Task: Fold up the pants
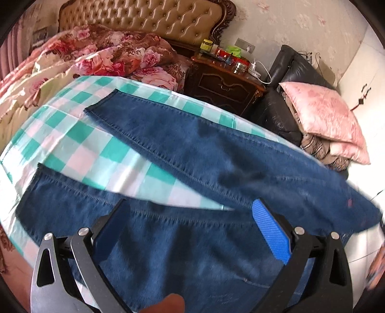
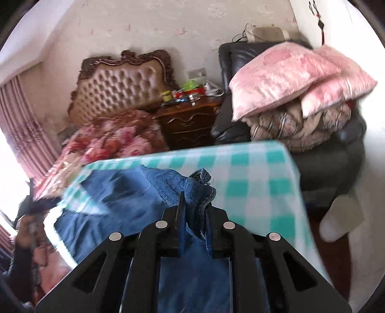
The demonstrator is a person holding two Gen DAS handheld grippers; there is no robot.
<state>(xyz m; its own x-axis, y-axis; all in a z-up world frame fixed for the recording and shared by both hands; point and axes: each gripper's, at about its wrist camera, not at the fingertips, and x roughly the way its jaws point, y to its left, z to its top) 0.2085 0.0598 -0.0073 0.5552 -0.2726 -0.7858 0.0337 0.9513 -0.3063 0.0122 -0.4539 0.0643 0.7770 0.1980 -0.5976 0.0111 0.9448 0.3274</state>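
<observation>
Pants (image 1: 192, 149): heavy limp denim, sagged. Right gripper (image 2: 195, 207) clamped bunched hem at 12 o'clock; left gripper (image 1: 192, 226) gaped, empty.

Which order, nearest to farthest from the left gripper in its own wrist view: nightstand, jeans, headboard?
1. Jeans: spread right under the left gripper, on the checked cloth.
2. Nightstand: beyond the cloth, upper right.
3. Headboard: farthest, top, against the wall.
</observation>
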